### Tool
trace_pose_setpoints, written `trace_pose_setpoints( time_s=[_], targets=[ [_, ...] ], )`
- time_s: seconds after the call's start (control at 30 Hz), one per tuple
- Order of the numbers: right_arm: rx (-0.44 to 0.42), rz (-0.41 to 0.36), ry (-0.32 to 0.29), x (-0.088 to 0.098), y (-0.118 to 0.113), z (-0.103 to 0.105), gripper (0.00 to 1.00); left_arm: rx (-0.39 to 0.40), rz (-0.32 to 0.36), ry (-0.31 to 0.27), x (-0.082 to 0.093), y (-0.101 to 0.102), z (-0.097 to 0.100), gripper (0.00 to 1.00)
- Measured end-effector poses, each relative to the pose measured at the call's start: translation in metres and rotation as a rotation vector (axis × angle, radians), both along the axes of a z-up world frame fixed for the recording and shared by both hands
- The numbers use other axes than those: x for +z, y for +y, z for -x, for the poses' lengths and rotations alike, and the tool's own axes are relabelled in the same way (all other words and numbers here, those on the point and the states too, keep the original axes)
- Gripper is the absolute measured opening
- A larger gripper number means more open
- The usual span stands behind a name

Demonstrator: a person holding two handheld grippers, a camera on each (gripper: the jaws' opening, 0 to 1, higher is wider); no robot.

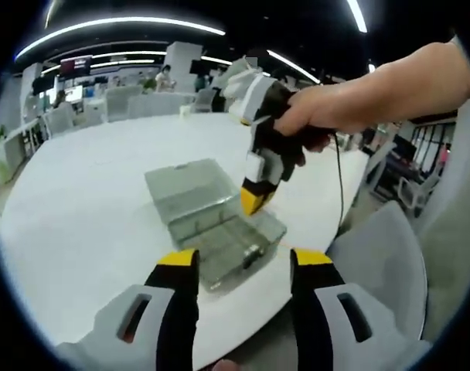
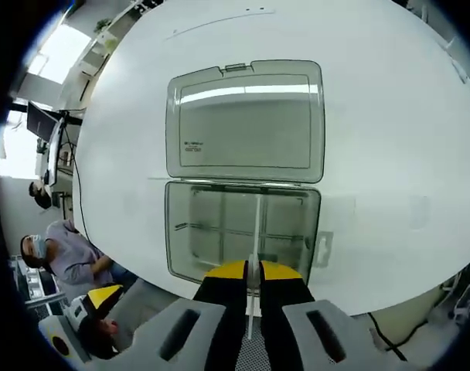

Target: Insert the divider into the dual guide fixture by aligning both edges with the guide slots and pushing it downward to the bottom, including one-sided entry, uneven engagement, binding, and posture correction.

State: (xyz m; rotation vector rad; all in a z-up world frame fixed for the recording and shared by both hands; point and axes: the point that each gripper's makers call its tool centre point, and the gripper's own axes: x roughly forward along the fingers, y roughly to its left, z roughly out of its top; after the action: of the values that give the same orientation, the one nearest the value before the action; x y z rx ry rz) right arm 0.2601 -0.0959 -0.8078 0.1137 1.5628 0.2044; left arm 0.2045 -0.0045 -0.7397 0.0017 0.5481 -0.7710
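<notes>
In the right gripper view the right tool (image 2: 253,272) has its yellow-tipped jaws drawn together on a thin translucent divider (image 2: 255,232), gripping its near end. The divider's long axis runs straight away from the tool, edge-on to the camera, across the open tray of the clear plastic box (image 2: 243,232) towards the hinge. It lies along the tray's middle line; whether its edges sit in the guide slots is hard to judge through the clear plastic. The box's lid (image 2: 245,120) lies flat open on the white bench (image 2: 389,116) beyond the hinge.

The left gripper view sees the same box (image 1: 212,216) from the side, a little way off, with the lid on the far side and the tray nearer. There the right tool (image 1: 254,197) points steeply down at the tray's far right part, held by a hand (image 1: 312,116). The divider itself is too thin to make out here. The left tool (image 1: 244,263) hangs clear of the box, over the bench's near edge (image 1: 80,232), jaws spread apart with nothing between them.
</notes>
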Motion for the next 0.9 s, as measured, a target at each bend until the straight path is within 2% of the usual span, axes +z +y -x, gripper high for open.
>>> trace_pose_setpoints(
  time_s=[0.9],
  targets=[
    [-0.033, 0.001, 0.026, -0.015, -0.003, -0.006, 0.00, 0.020, -0.001, 0.018, -0.006, 0.007, -0.001, 0.47]
  ],
)
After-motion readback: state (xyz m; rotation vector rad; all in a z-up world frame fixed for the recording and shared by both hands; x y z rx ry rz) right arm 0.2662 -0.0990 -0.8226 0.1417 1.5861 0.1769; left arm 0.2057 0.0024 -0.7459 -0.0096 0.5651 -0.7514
